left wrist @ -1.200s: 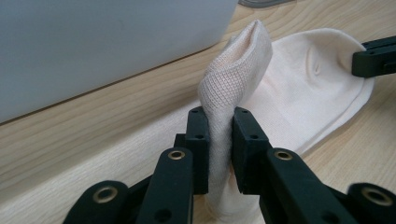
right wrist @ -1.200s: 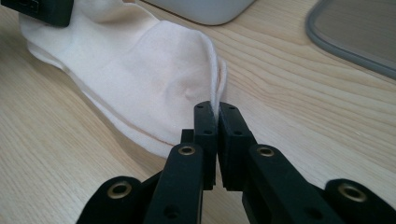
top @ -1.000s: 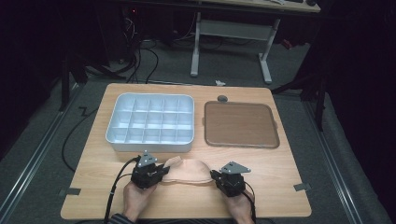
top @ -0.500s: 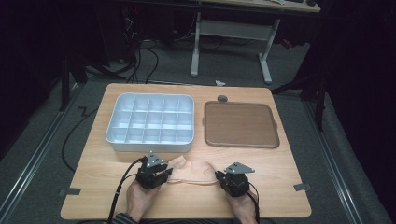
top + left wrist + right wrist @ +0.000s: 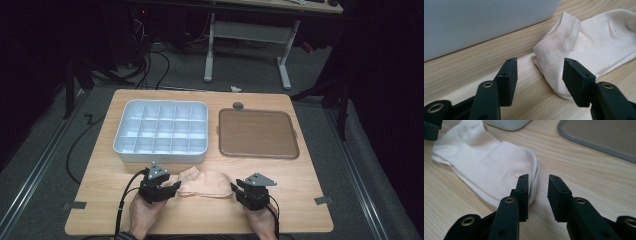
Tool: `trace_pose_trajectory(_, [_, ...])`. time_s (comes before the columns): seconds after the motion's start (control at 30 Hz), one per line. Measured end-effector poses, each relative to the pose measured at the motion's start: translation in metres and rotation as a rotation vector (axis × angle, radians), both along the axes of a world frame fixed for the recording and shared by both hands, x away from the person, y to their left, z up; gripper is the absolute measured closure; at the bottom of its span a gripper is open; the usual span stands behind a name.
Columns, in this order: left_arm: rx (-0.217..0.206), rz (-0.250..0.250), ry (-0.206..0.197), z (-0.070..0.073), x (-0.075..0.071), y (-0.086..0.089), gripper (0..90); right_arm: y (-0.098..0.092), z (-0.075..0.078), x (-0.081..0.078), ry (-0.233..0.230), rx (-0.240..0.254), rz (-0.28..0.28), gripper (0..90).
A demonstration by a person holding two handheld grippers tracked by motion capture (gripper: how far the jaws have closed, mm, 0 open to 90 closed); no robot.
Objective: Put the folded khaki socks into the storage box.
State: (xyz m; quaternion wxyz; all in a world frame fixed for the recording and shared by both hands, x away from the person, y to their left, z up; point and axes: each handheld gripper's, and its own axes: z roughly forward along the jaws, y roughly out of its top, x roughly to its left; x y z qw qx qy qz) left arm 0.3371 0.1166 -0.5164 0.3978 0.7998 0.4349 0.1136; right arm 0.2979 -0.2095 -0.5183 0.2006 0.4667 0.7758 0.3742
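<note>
Cream cotton sock (image 5: pixel 205 182), flat on its side near the front edge of the wooden table (image 5: pixel 310 195). Lies just in front of the white divided box (image 5: pixel 160 156), apart from its wall, with the ribbed cuff turned toward the left gripper (image 5: pixel 172 187) and the rounded toe toward the right gripper (image 5: pixel 235 189). Looks smoothed out rather than bunched, apart from a soft crease at the heel.

From the left gripper view: left gripper (image 5: pixel 540 67) with jaws spread wide, having just been opening; the cuff edge of the sock (image 5: pixel 584 45) reaches into the gap, yet neither pad presses on it. From the right gripper view: right gripper (image 5: pixel 538 183) with jaws parted only a little, also just opening; toe end of the sock (image 5: pixel 491 162) lies against the outer side of one jaw, nothing caught in the gap itself.

Judged from this: stretching and laying down of the sock seems finished, both ends let go, the sock at rest on the wood. Nothing yet in any compartment of the divided box (image 5: pixel 486 20), and nothing on the brown tray (image 5: pixel 220 135) beside it. Left to do, probably: fold or roll the sock, pick it up again, and carry it to the box or the tray; cannot tell which of the two.
</note>
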Motion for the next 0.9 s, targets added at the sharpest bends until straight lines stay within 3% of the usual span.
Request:
trace_pose_trajectory(0.17, [-0.034, 0.005, 0.011, 0.003, 0.003, 0.005, 46.9, 0.006, 0.010, -0.003, -0.044, 0.002, 0.028, 81.1])
trace_pose_trajectory(0.3, [-0.056, -0.002, 0.024, 0.003, 0.008, 0.004, 47.2, 0.017, 0.016, -0.001, -0.045, 0.017, 0.062, 84.2])
trace_pose_trajectory(0.4, [-0.090, 0.005, 0.065, -0.001, 0.016, 0.004, 47.2, 0.031, 0.017, 0.002, -0.036, 0.026, 0.100, 85.1])
trace_pose_trajectory(0.57, [-0.085, 0.001, 0.081, -0.004, 0.017, 0.000, 49.0, 0.054, 0.010, 0.010, -0.006, 0.019, 0.151, 86.1])
trace_pose_trajectory(0.9, [-0.067, -0.009, 0.071, -0.004, 0.011, -0.007, 53.8, 0.079, -0.002, 0.015, 0.025, 0.023, 0.188, 86.8])
